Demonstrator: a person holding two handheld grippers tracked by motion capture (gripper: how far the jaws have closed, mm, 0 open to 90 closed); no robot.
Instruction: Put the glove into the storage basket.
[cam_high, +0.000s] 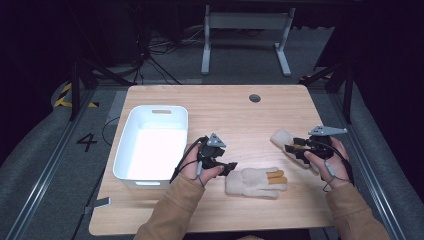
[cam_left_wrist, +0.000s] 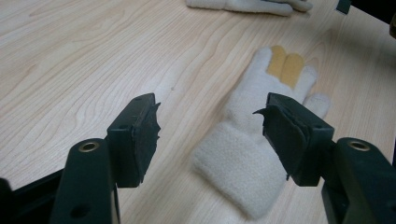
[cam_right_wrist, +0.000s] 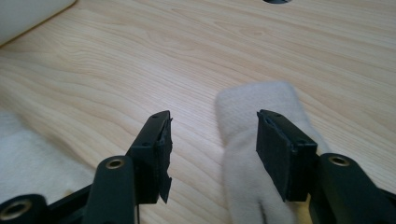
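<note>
Setting: a dim room, grey floor, cables and the legs of a white frame beyond a pale wooden desk (cam_high: 235, 107).

Item 1, white bin (cam_high: 129, 145): on the desk's left half, seemingly empty, handle slot in its far wall.

Item 2, near glove (cam_high: 256, 183): cream fleece, lying flat at front centre, cuff toward my left hand, two tan fingers among the cream ones. In the left gripper view its cuff sits just past my jaws.

Item 3, far glove (cam_high: 281, 137): same fleece, on the right side, well apart from the first. My right gripper hides most of it from above; I cannot tell how it is folded.

Item 4, left gripper (cam_left_wrist: 208, 135): jaws released, nothing between them, aimed at the near glove's cuff.

Item 5, right gripper (cam_right_wrist: 212, 151): jaws parted, empty, the far glove's cuff lying under the right-hand jaw and running off the gap.

Risks, as I judge them: closing now would pinch only a fleece edge on the right, and the soft pile could slip free on lifting. A jaw tip could also drag a glove along the smooth wood.
</note>
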